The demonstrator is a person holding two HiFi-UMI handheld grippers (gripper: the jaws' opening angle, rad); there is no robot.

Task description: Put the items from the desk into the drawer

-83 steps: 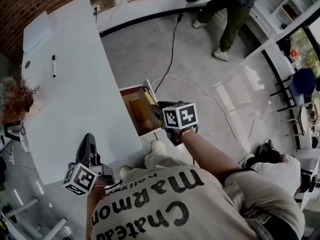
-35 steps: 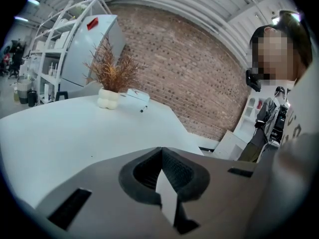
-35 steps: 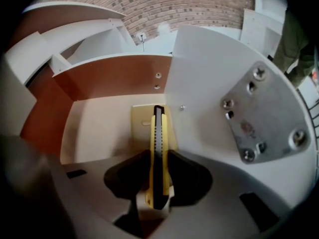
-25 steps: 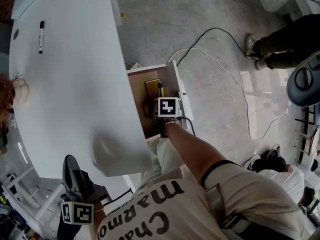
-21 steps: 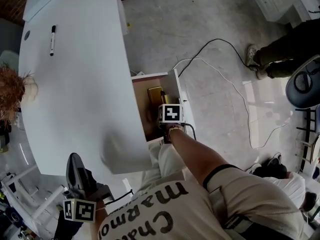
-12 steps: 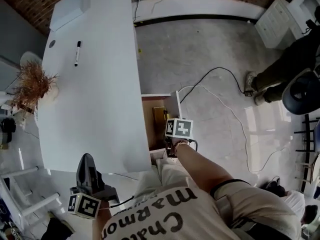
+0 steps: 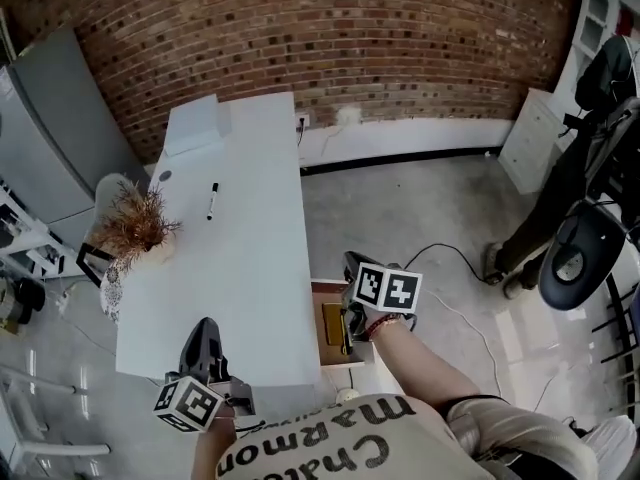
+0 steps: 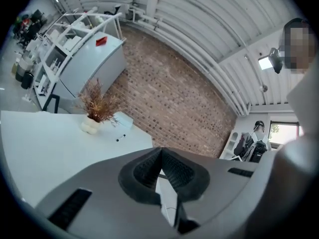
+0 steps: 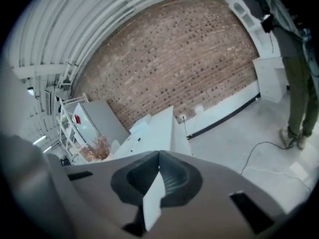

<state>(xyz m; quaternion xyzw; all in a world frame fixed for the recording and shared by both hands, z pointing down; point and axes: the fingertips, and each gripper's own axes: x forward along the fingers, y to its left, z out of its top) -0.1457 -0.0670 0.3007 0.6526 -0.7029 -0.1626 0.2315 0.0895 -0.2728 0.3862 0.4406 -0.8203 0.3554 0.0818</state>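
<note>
The white desk (image 7: 250, 268) runs away from you toward the brick wall (image 7: 330, 38). Most of its top is bare, which suggests the clearing is well along. The drawer (image 7: 320, 290) stands pulled out at the desk's near right edge, probably left open because more is to go in. A yellowish flat item (image 7: 332, 323) lies inside it. The dried plant (image 7: 135, 226) sits in its pale vase at the desk's left edge, and a flat white box (image 7: 195, 126) lies at the far end, both well apart from the drawer. Your right gripper (image 9: 159, 155), held above the drawer, has just been closing, and its jaws now meet with nothing between them. Your left gripper (image 8: 160, 150), at the near corner, is likewise closed and empty. The black marker (image 7: 212, 201) lies mid-desk just beyond the plant, and it looks like your next pick-up.
</note>
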